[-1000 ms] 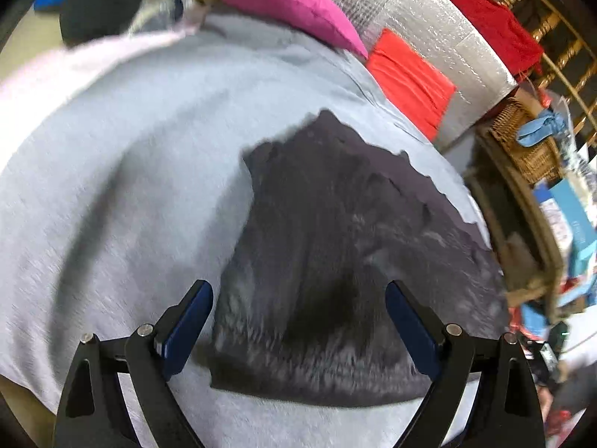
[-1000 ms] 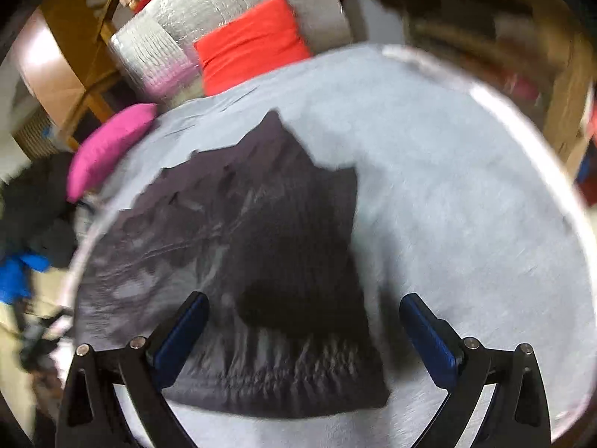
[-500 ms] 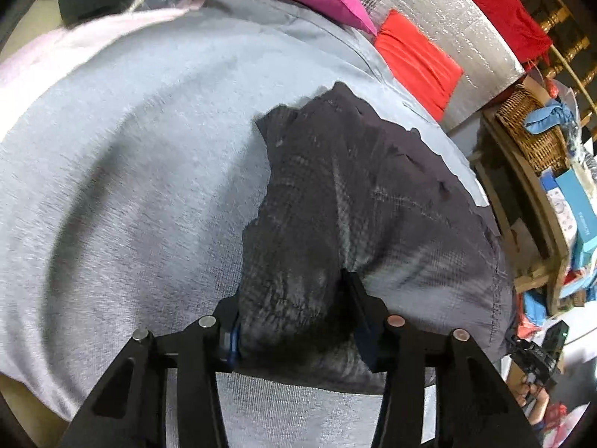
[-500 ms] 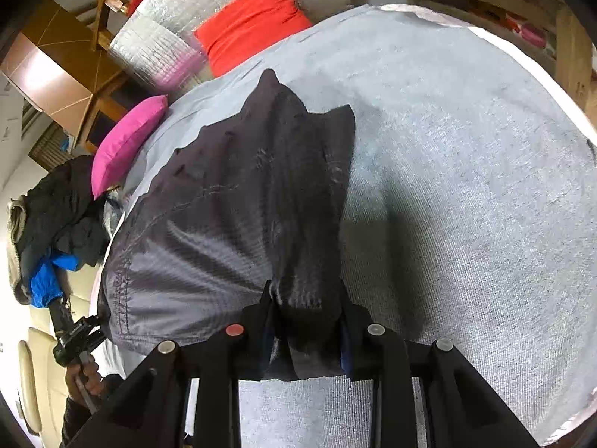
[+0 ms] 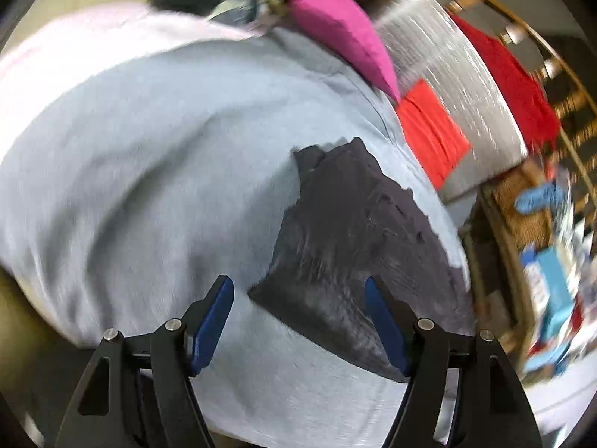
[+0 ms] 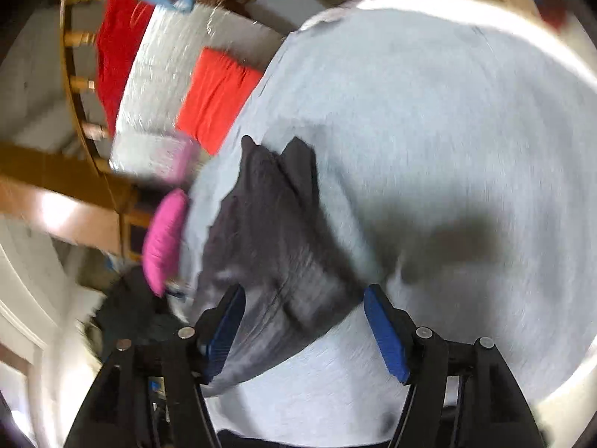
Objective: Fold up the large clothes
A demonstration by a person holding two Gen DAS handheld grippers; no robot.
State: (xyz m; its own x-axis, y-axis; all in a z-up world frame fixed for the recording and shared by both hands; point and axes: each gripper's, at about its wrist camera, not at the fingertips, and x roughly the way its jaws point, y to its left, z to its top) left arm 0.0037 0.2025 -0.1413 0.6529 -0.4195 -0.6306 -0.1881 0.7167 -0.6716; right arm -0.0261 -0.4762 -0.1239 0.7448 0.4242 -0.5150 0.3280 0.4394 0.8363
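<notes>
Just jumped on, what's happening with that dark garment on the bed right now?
A person with two handheld grippers is folding a dark grey garment on a light grey sheet. Both the left gripper and the right gripper are open and hold nothing; the garment lies loose on the sheet between and ahead of their fingers. Both views are motion-blurred, so finer detail of the fold is unclear.

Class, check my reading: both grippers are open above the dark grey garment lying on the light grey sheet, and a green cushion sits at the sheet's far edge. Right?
One error: the cushion is pink, not green, as the left wrist view shows. Both the left gripper and right gripper are open over the dark grey garment on the light grey sheet.
</notes>
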